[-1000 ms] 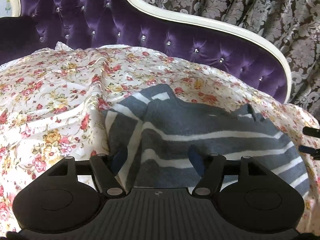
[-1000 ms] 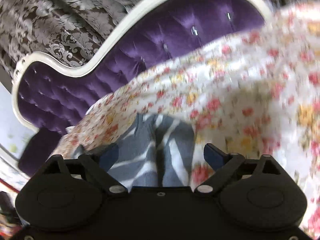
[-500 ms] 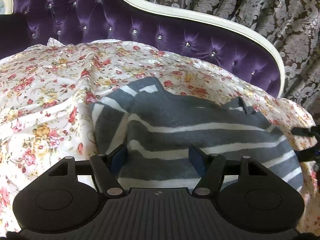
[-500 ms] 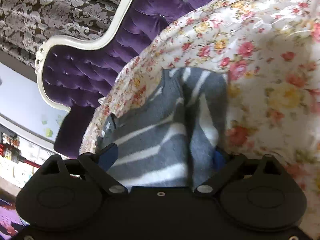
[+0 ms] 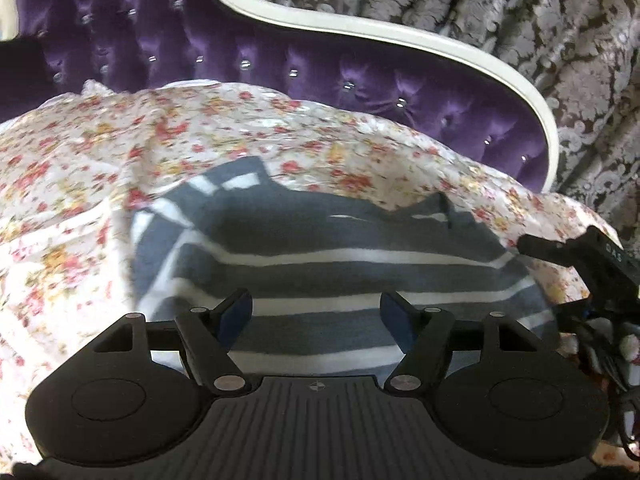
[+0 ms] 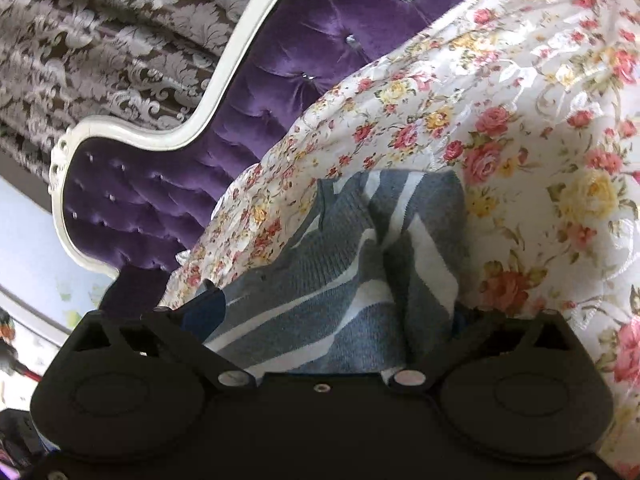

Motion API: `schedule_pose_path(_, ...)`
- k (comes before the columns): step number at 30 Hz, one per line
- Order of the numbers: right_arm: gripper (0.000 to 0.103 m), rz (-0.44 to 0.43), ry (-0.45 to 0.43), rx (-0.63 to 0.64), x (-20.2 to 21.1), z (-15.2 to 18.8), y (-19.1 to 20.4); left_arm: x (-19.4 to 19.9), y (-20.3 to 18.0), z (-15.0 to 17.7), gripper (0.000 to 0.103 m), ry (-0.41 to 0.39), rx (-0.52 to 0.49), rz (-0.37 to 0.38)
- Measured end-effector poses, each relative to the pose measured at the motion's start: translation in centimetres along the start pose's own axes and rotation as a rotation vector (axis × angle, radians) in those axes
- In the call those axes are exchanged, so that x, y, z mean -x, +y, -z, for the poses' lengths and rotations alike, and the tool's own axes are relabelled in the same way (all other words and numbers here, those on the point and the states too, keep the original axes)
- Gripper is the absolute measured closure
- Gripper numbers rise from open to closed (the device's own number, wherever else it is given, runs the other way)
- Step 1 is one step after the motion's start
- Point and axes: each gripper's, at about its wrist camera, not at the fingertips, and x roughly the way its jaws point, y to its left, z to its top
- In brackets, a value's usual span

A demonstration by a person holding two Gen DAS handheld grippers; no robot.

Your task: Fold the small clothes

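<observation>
We see the left gripper (image 5: 316,312) jaws apart over the sweater (image 5: 320,264) on the sheet (image 5: 72,184); right gripper (image 6: 332,316) jaws apart, straddling its edge.

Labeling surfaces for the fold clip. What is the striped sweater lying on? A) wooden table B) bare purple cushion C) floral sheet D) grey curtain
C: the grey-and-white striped sweater lies on a floral sheet that surrounds it on the visible sides, with the purple tufted sofa back behind the sheet.
</observation>
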Motion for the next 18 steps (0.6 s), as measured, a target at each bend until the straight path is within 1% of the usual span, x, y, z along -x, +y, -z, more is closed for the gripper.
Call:
schedule_pose_path(5, 0.0, -0.005, 0.023, -0.022, 0.0, -0.1, -0.1, -2.1, -2.5, -0.9, 0.034, 0.007, -0.065, -0.047)
schedule_pose_path(7, 0.0, -0.009, 0.033, -0.023, 0.0, -0.2, -0.1, -3.3, -3.2, -1.2, 0.034, 0.03, -0.073, -0.078)
schedule_pose_path(10, 0.0, -0.022, 0.055, -0.026, 0.1, -0.3, -0.2, -5.3, -3.7, -1.0, 0.034, 0.081, -0.075, -0.104)
schedule_pose_path(15, 0.0, -0.041, 0.096, -0.011, 0.1, -0.4, -0.2, -6.2, -4.8, -0.5, 0.028, 0.073, -0.116, -0.166)
schedule_pose_path(18, 0.0, -0.05, 0.098, -0.01, 0.1, -0.3, -0.2, -6.6, -4.8, -0.6, 0.025, 0.09, -0.128, -0.174)
